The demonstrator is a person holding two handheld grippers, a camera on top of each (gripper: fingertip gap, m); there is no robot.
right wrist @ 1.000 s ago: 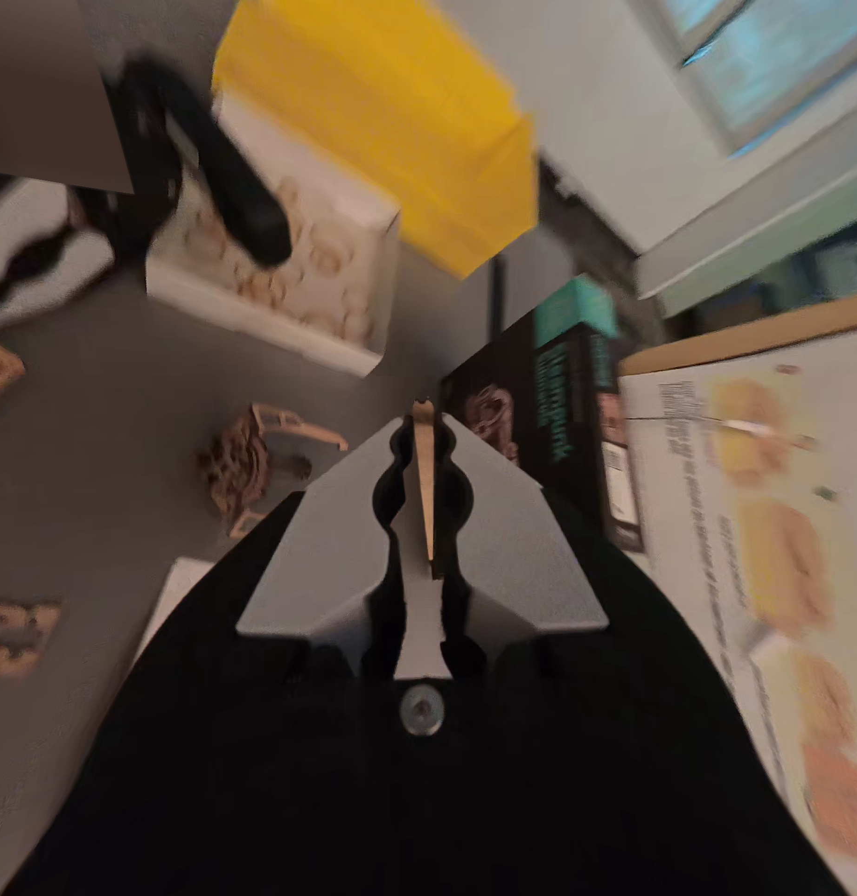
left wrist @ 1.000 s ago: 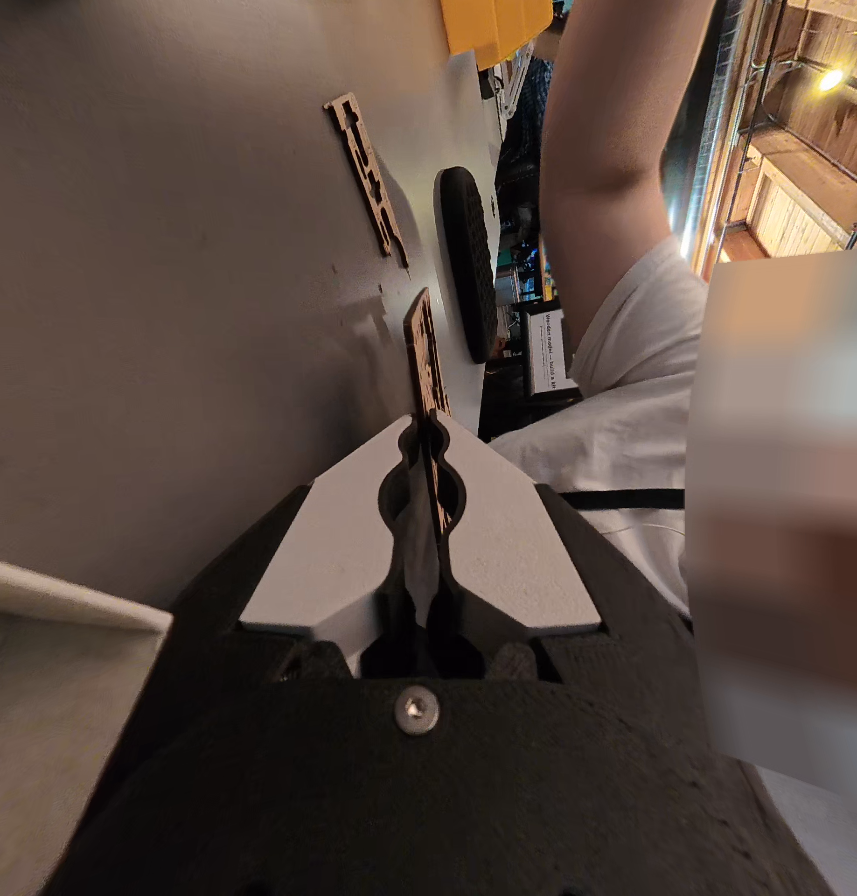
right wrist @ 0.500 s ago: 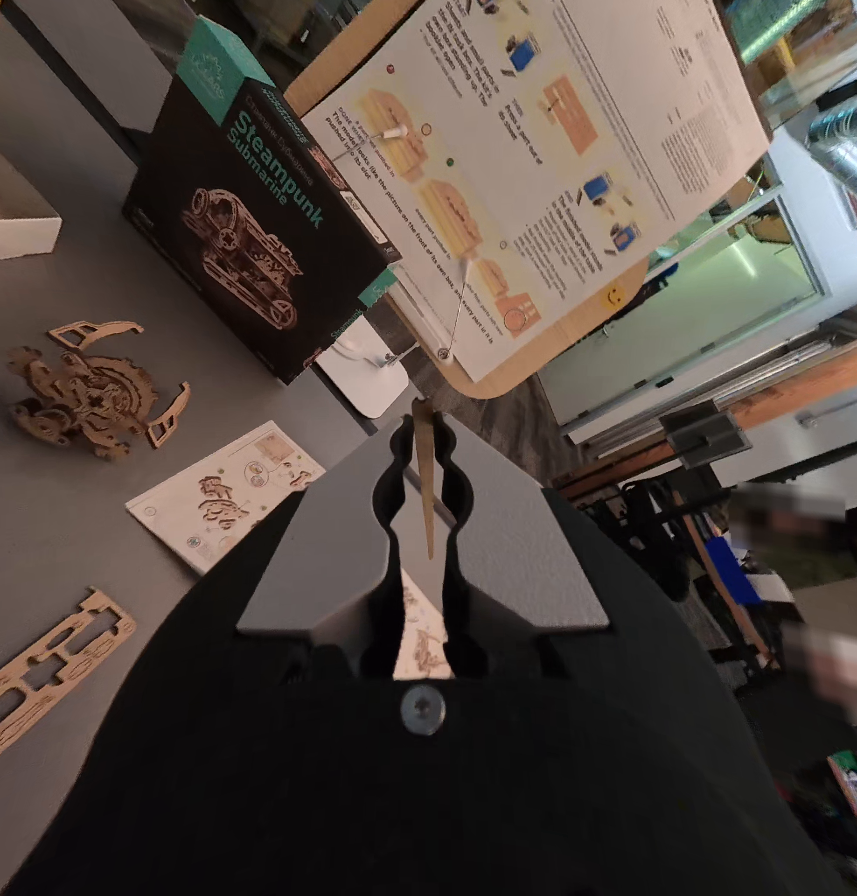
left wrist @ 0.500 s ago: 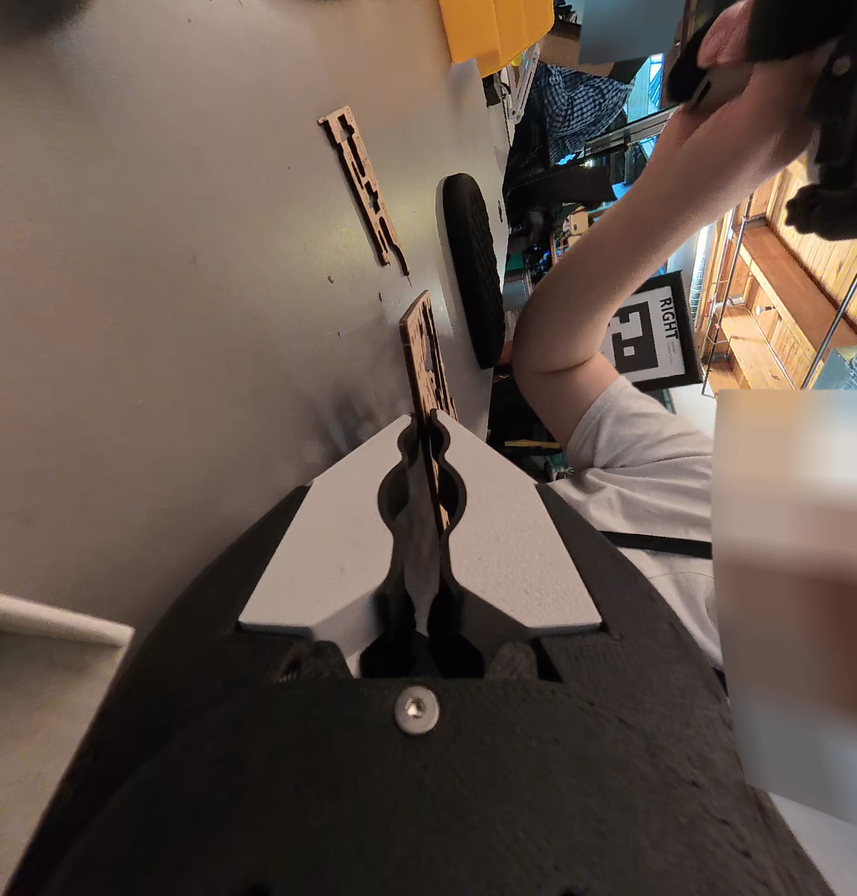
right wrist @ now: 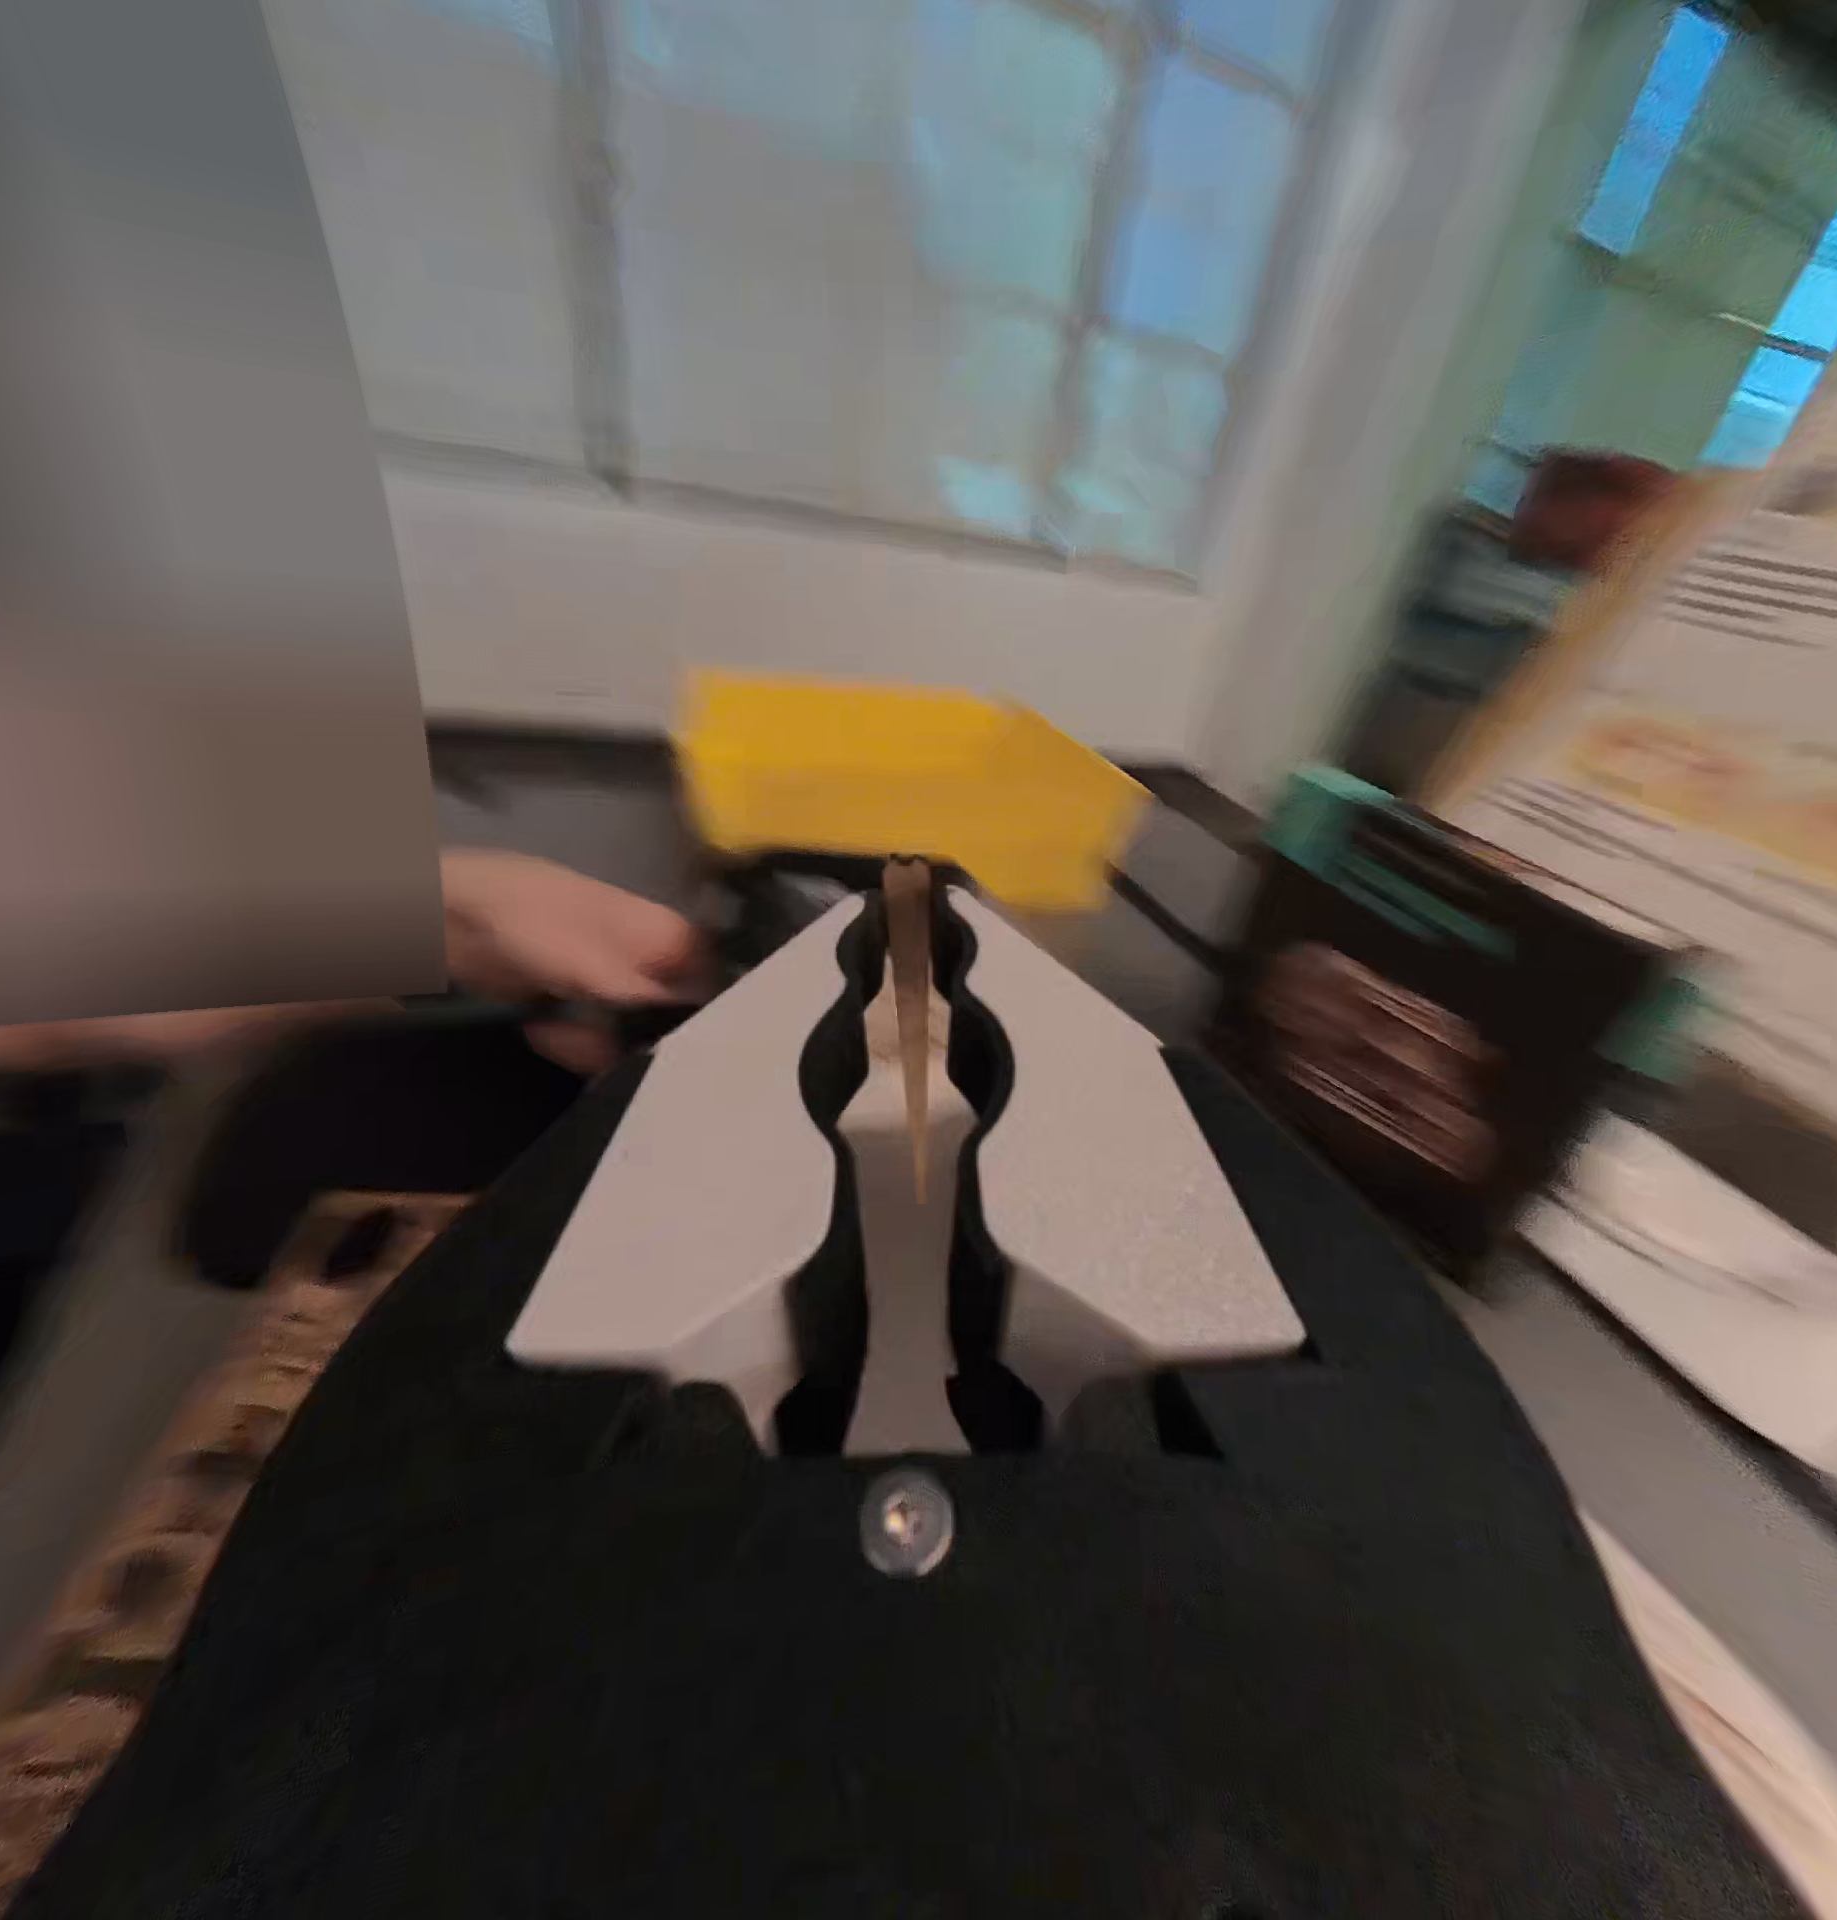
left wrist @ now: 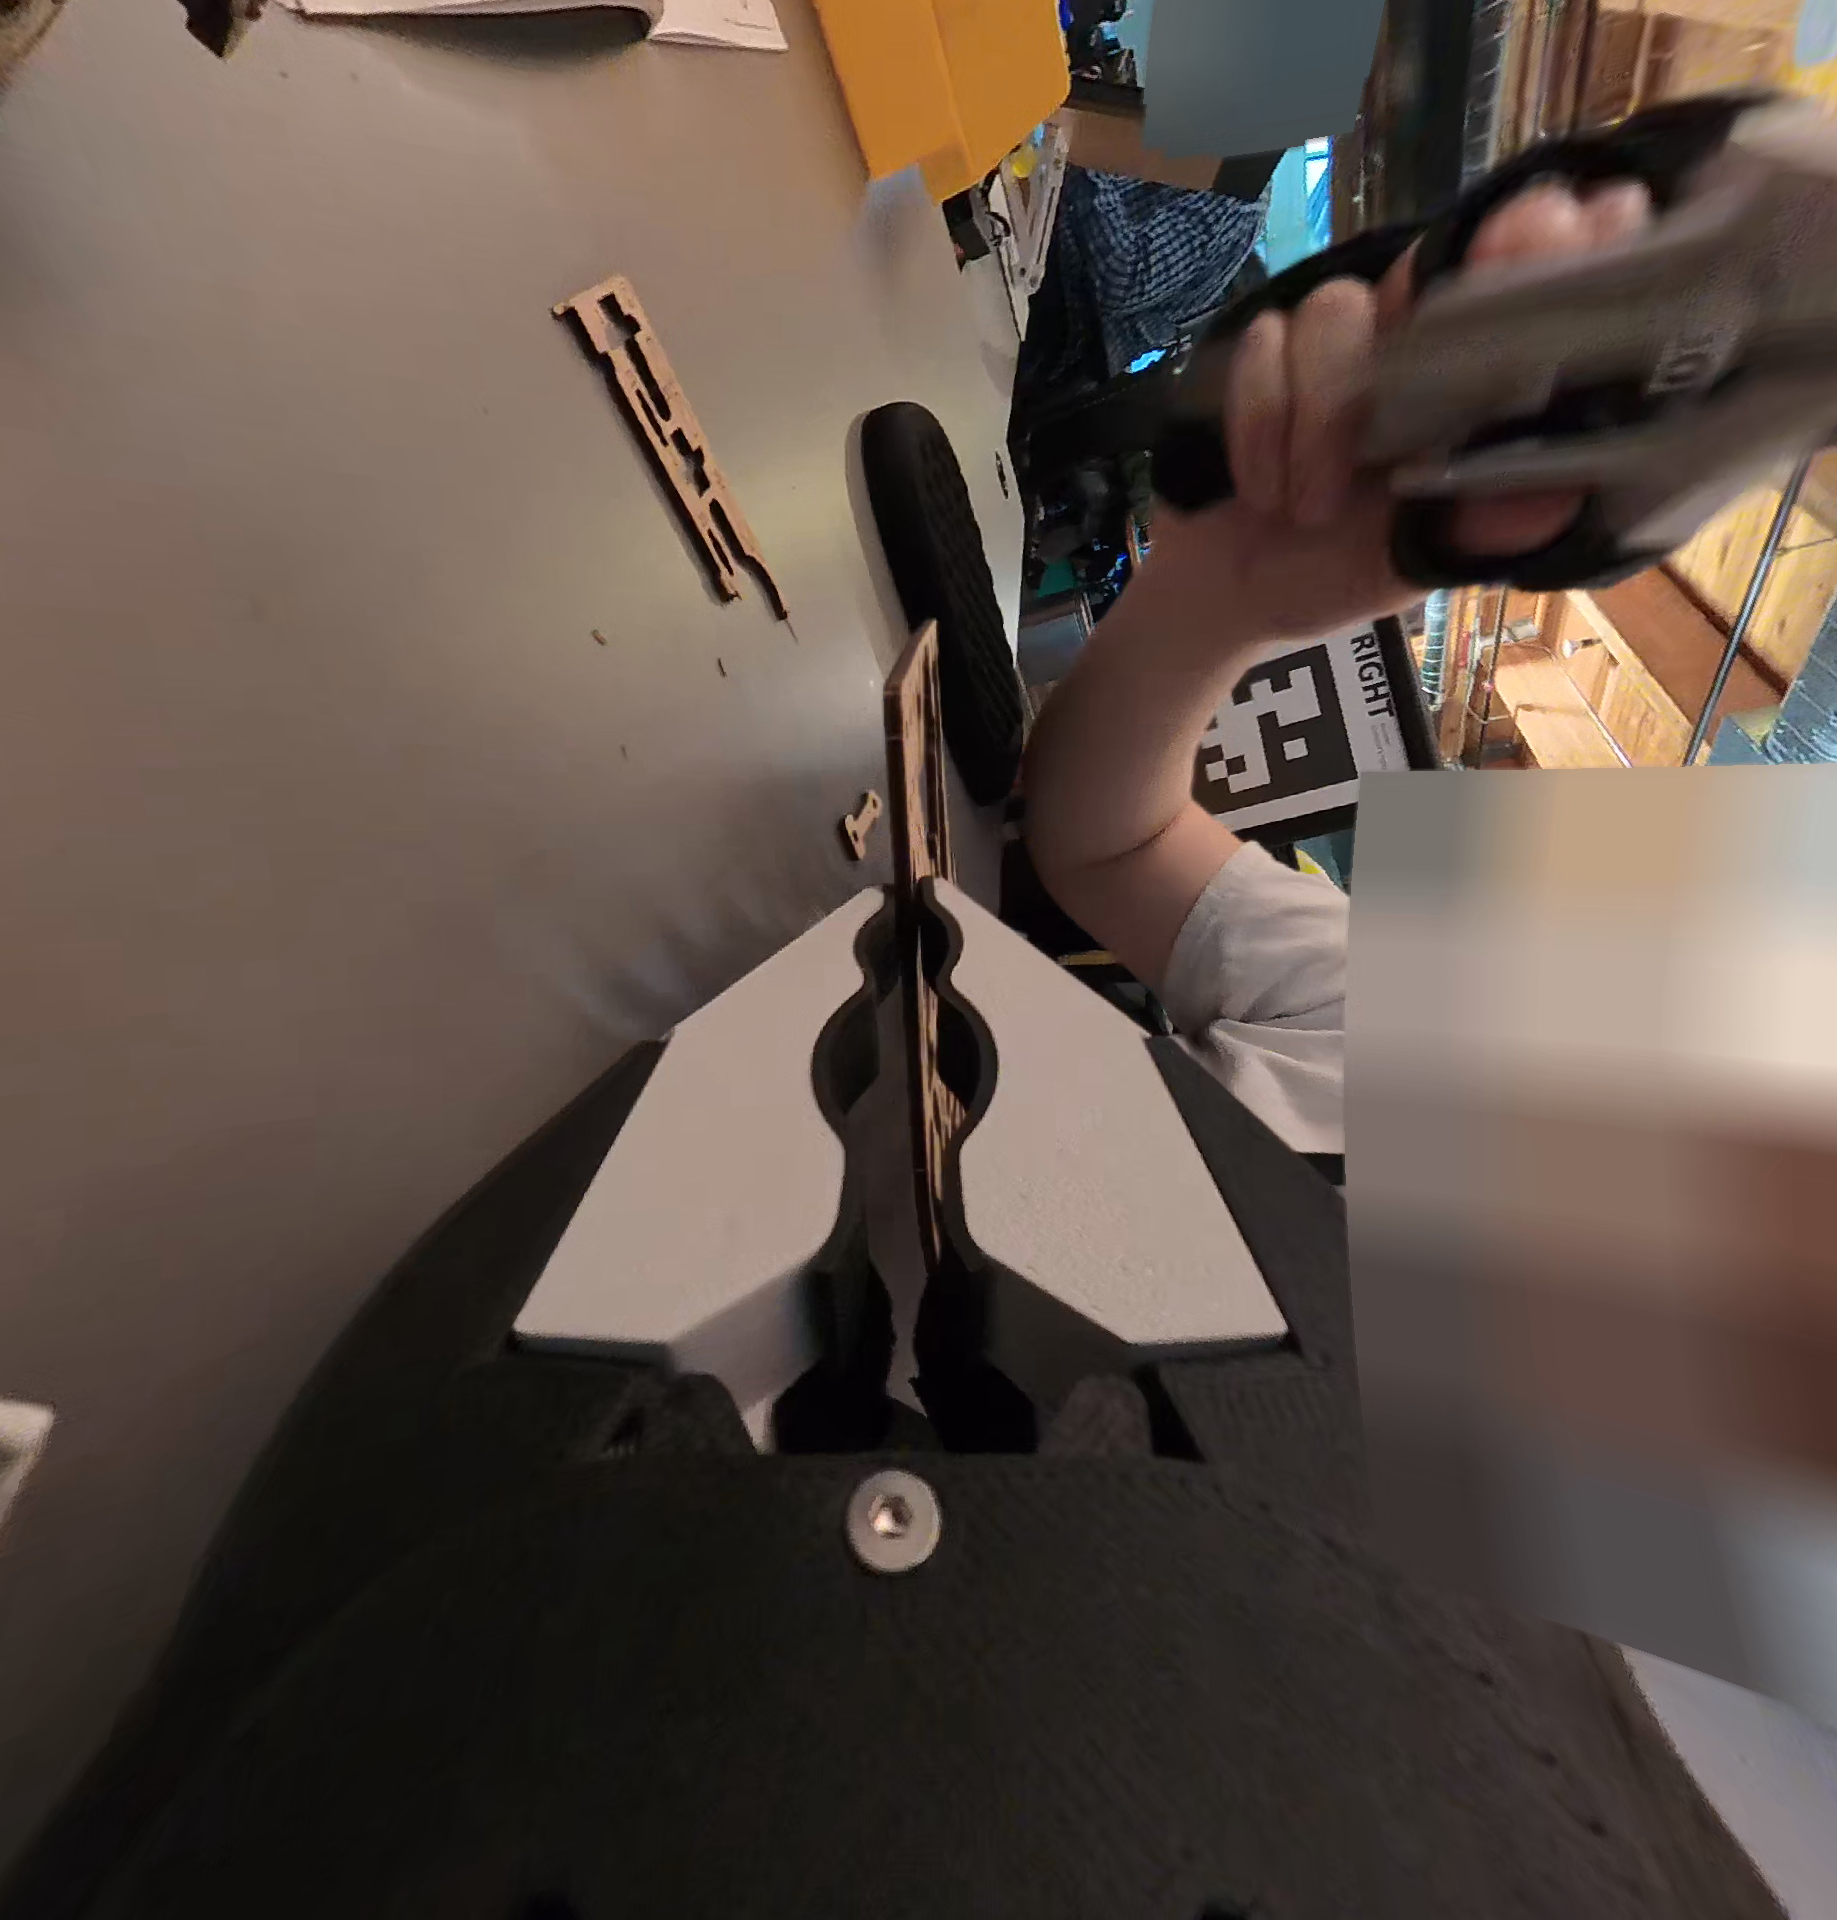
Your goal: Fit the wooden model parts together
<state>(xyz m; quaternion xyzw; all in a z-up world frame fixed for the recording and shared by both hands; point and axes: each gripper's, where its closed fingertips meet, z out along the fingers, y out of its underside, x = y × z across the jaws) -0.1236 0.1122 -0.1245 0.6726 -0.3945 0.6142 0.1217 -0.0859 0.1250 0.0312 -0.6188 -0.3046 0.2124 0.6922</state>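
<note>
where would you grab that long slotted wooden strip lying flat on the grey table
Pinch the long slotted wooden strip across its narrow width near mid-length, coming straight down from above. It lies flat on the grey table, so a side approach probably finds no edge; first free the fingers.

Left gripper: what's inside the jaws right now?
A thin perforated wooden plate stands edge-on, clamped in the left gripper. Its lower end, deep between the fingers, is hidden.

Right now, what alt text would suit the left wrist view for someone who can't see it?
The left gripper pinches a thin slotted wooden part edge-on above a grey table. Beyond lie a wooden strip and a black pad; at right, a hand holds the other gripper.
</note>
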